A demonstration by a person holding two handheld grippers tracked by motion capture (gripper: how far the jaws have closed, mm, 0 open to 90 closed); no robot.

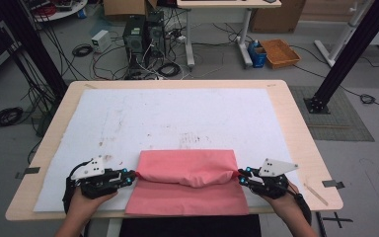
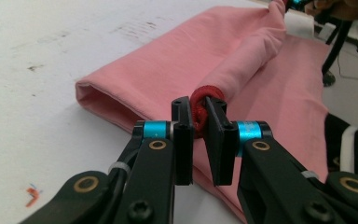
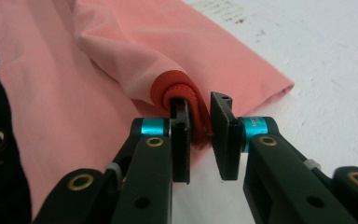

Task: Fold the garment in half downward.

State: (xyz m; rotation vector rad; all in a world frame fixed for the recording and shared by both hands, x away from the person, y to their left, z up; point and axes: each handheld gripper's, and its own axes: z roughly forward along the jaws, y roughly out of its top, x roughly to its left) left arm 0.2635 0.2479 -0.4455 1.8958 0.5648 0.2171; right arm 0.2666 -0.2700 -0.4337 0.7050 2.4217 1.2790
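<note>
my left hand-held gripper (image 2: 199, 135) and right hand-held gripper (image 3: 200, 137) are each clamped on a red hem end of the pink cloth (image 1: 187, 182) at the surface's (image 1: 296, 128) near edge; light, limp, best held by those thick hems.

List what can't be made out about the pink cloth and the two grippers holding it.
- Pink cloth: its near edge hangs over the table front in the high view, so its full length is hidden.
- Red hem: past the left gripper, the cloth's own folds cover it.
- Right gripper: its jaws hide how much red hem they pinch.
</note>
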